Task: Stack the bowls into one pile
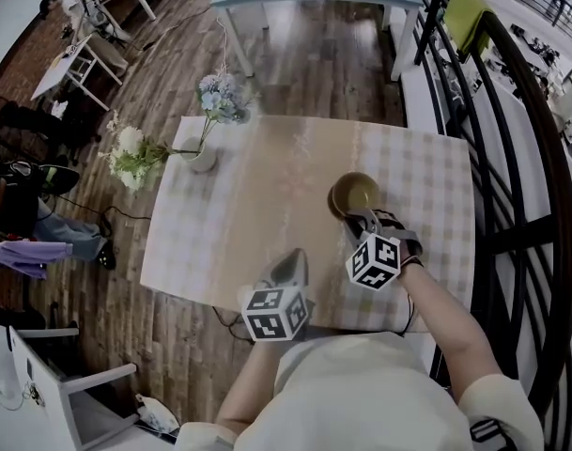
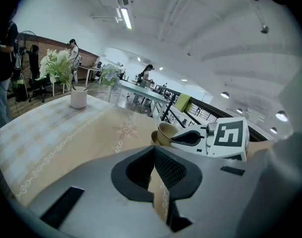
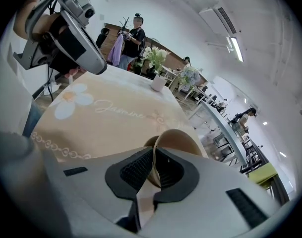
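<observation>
A tan bowl [image 1: 356,194] [image 3: 179,137] sits tilted on the checked tablecloth at the right middle of the table. My right gripper [image 1: 365,219] [image 3: 153,155] is shut on its near rim. In the left gripper view this bowl [image 2: 168,131] leans in or against a second tan bowl [image 2: 154,139], whose edge [image 3: 148,143] peeks out behind it in the right gripper view. My left gripper [image 1: 290,263] [image 2: 153,152] hangs over the table's near edge, to the left of the bowls, its jaws together with nothing between them.
A white vase of flowers [image 1: 200,156] [image 2: 79,97] stands at the table's far left. A black railing [image 1: 511,158] runs close along the right side. A white chair [image 1: 69,383] stands on the floor at the near left. People stand in the background.
</observation>
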